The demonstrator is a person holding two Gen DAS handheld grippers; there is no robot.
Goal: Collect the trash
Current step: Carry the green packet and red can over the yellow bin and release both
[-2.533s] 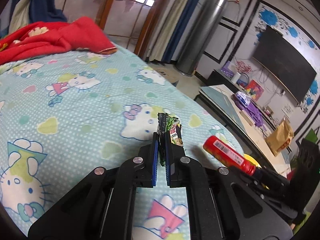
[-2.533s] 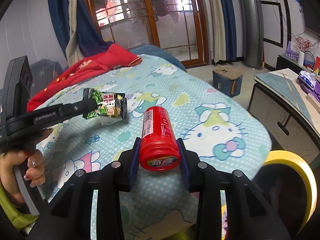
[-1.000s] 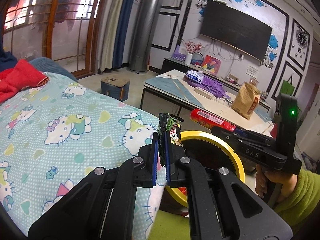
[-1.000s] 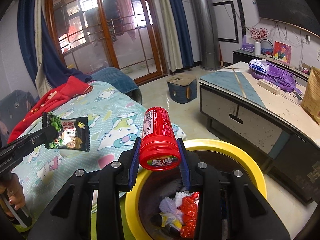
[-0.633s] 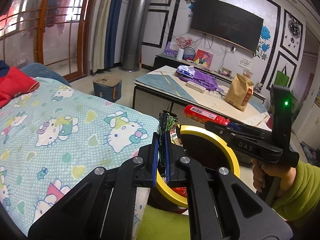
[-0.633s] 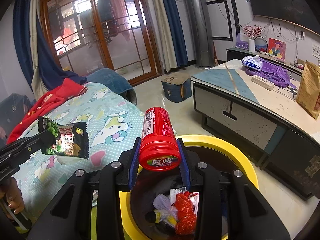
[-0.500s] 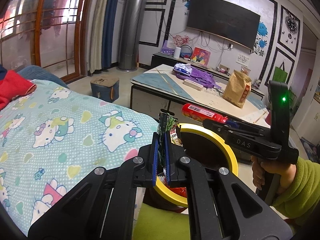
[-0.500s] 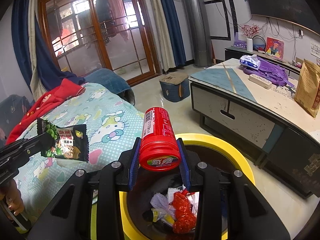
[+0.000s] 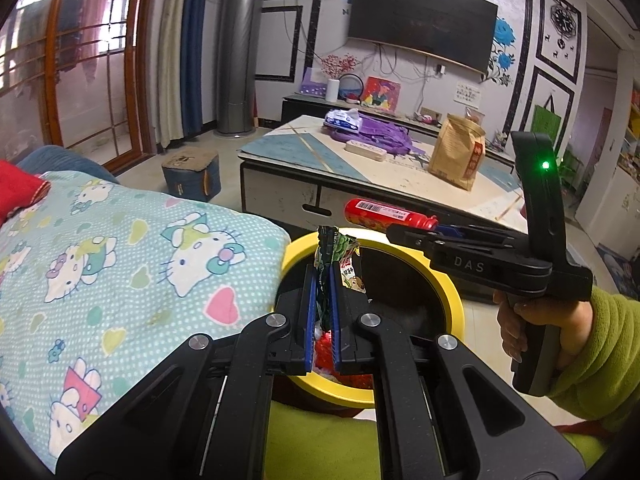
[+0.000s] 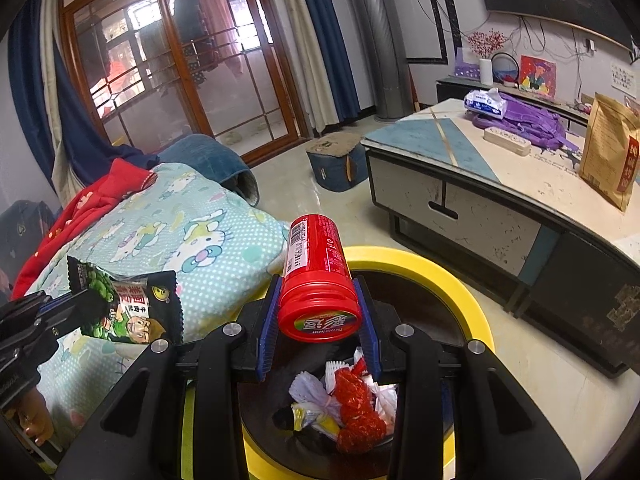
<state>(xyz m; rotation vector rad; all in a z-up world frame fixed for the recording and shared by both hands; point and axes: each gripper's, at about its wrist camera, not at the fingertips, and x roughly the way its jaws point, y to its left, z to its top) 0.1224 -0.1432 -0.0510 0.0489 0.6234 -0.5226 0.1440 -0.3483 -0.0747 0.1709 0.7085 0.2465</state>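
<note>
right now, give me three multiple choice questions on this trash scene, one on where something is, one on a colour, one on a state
1. Where is the red bottle?
A. lying on the bedspread
B. clamped in the right claw above the bin
C. standing on the low table

2. What colour is the rim of the trash bin?
A. yellow
B. blue
C. white

3. What is the state of the left claw?
A. wide open and empty
B. shut on the snack wrapper
C. shut on the red bottle

Answers:
1. B, the right wrist view shows the bottle pinched between the blue pads with the bin's opening below it.
2. A, a yellow ring runs round the dark bin in both views.
3. B, the left wrist view shows the pads pressed together on the green and black wrapper.
</note>
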